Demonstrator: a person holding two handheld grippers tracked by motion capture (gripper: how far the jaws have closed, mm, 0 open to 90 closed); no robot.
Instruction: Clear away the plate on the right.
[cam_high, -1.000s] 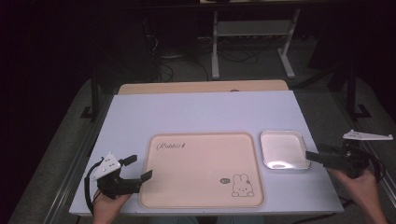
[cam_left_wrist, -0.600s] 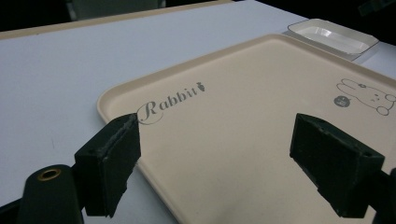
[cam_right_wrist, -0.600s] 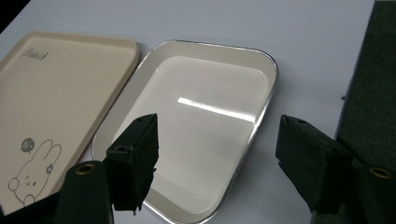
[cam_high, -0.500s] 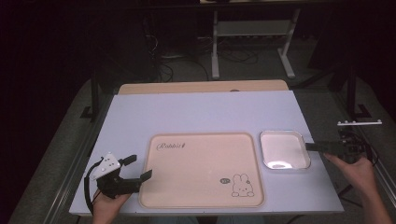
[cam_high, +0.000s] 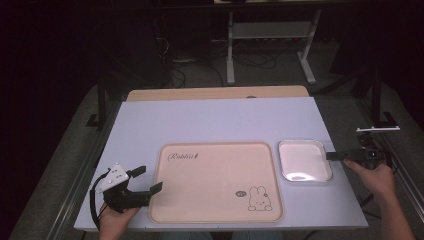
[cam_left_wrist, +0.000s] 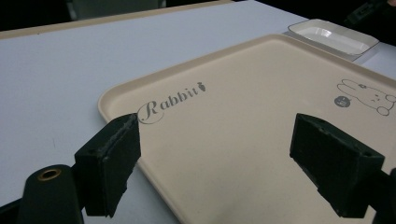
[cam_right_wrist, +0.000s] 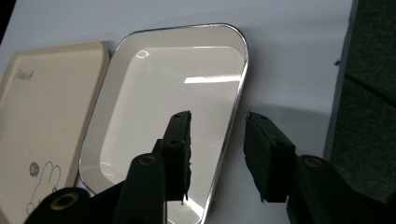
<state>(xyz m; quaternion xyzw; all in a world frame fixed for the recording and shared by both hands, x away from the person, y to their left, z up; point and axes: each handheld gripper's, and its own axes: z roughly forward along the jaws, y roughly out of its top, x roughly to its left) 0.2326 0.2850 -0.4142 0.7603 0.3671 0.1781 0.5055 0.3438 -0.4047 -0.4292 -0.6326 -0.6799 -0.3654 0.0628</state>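
right tongs (cam_right_wrist: 217, 154), jaws just closing, straddle the near rim of the small white glossy square dish (cam_high: 304, 160) on the desk beside the beige rabbit tray (cam_high: 216, 181) — stiff, slippery, light; left tongs (cam_left_wrist: 231, 163) wide.

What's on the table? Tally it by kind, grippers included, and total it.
Beige rabbit tray: 1
White square dish: 1
Gripper: 2, the left gripper at the tray's left edge, the right gripper straddling the dish's rim
Total: 4
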